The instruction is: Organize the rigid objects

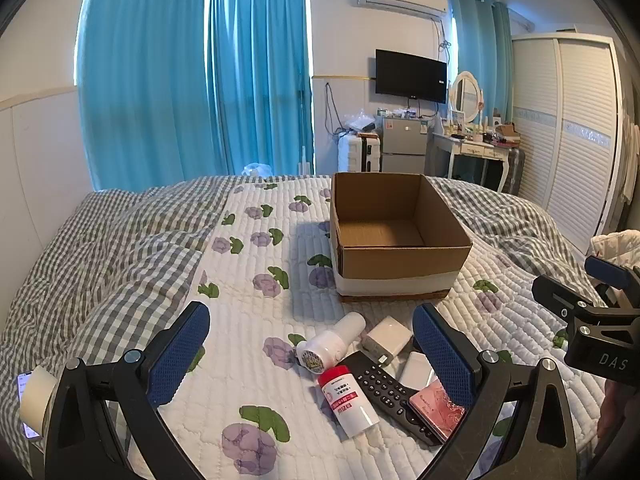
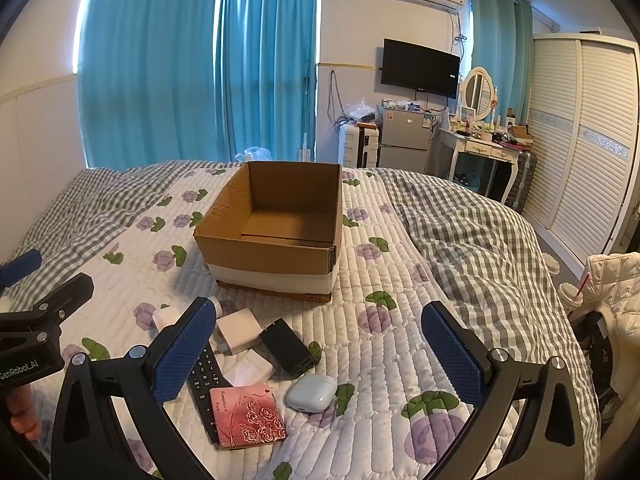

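An empty cardboard box [image 1: 400, 236] [image 2: 276, 232] stands open on the quilted bed. In front of it lies a cluster of small items. The left wrist view shows a white bottle [image 1: 332, 342], a red-capped bottle [image 1: 352, 400], a white charger [image 1: 386, 338], a black remote [image 1: 392, 394] and a pink patterned card case [image 1: 438, 406]. The right wrist view adds a black block [image 2: 290, 346] and a white earbud case [image 2: 312, 393] beside the pink case [image 2: 250, 414]. My left gripper [image 1: 312, 354] hangs open above the bottles. My right gripper [image 2: 320, 354] is open over the cluster, holding nothing.
A grey checked duvet [image 2: 472, 240] is bunched on both sides of the flowered quilt [image 1: 256, 264]. A tape roll [image 1: 36, 396] and a phone lie at the left. A wardrobe [image 2: 580, 140], dresser and fridge stand beyond the bed.
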`<state>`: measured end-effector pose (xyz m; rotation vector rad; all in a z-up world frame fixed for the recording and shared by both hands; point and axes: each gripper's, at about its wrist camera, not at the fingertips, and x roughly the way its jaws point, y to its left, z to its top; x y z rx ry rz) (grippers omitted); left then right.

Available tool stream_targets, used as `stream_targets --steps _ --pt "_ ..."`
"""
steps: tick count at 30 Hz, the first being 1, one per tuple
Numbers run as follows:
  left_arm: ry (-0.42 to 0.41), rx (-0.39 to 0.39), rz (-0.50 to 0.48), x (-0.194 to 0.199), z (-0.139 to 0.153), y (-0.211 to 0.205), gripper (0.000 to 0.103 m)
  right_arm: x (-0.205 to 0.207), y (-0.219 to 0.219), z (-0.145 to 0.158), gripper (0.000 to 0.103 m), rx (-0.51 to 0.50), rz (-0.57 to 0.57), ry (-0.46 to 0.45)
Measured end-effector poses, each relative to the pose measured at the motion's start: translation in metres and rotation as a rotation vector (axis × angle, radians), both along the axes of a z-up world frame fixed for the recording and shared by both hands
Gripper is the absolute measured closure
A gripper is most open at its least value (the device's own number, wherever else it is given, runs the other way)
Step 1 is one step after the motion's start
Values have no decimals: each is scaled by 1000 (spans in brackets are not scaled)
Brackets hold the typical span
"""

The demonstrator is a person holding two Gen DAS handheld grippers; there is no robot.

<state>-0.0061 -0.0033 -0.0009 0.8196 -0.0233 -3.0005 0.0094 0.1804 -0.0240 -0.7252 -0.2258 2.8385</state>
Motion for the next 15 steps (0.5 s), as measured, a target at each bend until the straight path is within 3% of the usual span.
stream_targets --steps 15 --pt "-1 0 -4 0 -2 0 0 0 0 -2 0 12 1 -3"
